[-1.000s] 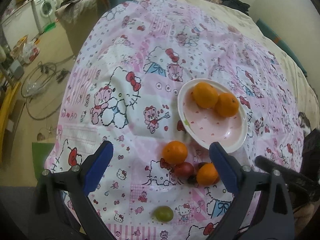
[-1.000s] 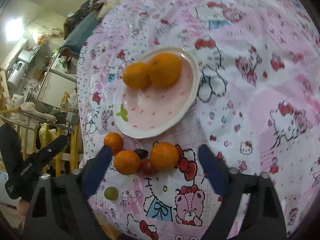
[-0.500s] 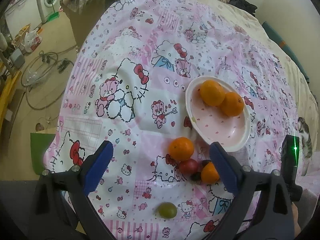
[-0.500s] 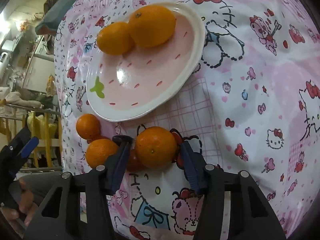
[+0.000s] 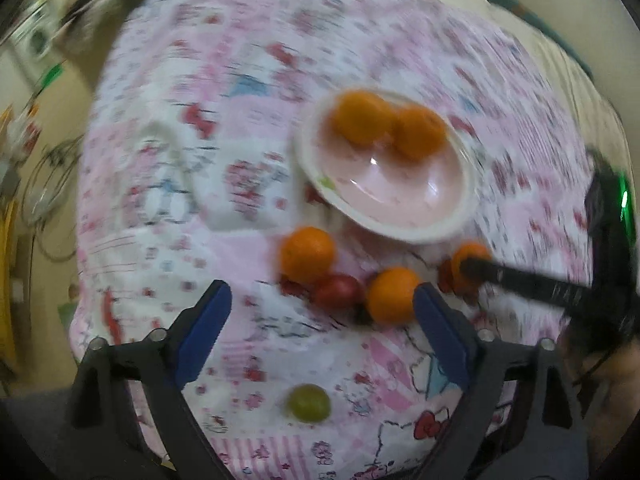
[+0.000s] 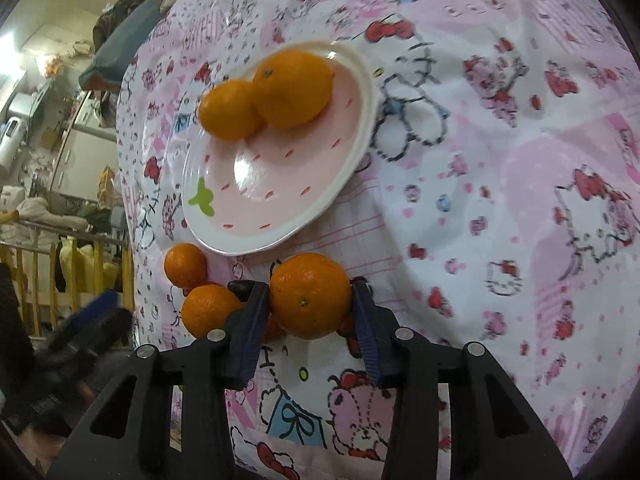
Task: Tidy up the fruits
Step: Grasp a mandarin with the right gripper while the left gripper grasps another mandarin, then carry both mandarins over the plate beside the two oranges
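A pink plate (image 6: 256, 246) with a white rim lies on the cartoon-cat bedspread and holds two oranges (image 6: 294, 88). Below its rim, a third orange (image 6: 310, 296) sits between the closing jaws of my right gripper (image 6: 309, 286), and both blue pads press its sides. Left of it lie two smaller oranges (image 6: 210, 310) and a dark fruit (image 6: 240, 286). The left wrist view is blurred. My left gripper (image 5: 320, 288) hangs over the loose fruit with its jaws wide but closing and nothing between them. A red fruit (image 5: 338, 290) and an orange (image 5: 394, 296) lie just beyond its tips. A green grape (image 5: 309, 403) lies nearer.
The bedspread (image 6: 500, 160) drops off at its left edge to a floor with cables (image 5: 44, 184). A wooden rail (image 6: 48, 280) and household clutter stand beyond that edge. The right gripper's black finger (image 5: 520, 280) reaches in from the right in the left wrist view.
My right gripper has dropped to the loose fruit and closed its jaws around one orange. My left gripper has swung closer to the fruit, blurring its view, and its jaws have narrowed slightly.
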Available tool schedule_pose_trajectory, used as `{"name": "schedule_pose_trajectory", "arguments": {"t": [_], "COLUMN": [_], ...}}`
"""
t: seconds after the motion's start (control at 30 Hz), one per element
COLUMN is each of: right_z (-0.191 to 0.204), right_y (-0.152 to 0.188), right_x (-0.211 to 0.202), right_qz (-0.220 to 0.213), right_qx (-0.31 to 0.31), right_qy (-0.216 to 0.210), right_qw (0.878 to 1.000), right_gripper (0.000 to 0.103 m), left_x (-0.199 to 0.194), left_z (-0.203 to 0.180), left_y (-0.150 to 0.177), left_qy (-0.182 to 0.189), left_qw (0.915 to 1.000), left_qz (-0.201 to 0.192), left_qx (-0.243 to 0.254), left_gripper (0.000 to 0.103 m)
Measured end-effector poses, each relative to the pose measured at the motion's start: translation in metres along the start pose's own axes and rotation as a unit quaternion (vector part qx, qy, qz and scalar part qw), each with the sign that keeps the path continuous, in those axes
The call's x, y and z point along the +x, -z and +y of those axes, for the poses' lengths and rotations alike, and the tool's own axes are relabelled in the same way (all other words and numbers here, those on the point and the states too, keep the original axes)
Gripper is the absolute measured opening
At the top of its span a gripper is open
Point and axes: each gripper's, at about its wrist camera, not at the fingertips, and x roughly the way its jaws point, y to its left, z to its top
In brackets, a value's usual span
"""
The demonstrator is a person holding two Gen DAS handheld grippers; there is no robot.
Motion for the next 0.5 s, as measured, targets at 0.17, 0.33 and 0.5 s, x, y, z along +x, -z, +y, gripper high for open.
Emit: {"name": "schedule_pose_trajectory", "arguments": {"t": [0.17,0.33,0.5], "right_z": [-0.008,-0.013,-0.021], "right_y": [0.002,0.004,0.006], "right_x": [-0.021,-0.043,-0.057], "right_qz": [-0.024,-0.048,-0.062], "right_qx": [0.006,0.009,0.018], "right_qy": [-0.006,-0.017,-0.025], "right_qw": [1.000,0.999,0.998], "right_gripper": [0.043,0.043,0.043], "left_x": [0.021,0.039,0.048], "left_z": [-0.034,-0.051,-0.062], "left_y": [0.003,0.001,-0.002], "left_qy": [-0.001,-0.007,-0.022], "left_qw": [0.9981,0.9959,0.9940], "left_qz": [0.028,0.053,0.054], "left_qx": [0.054,0.073,0.093], "left_gripper": [0.080,0.061,0.035]}}
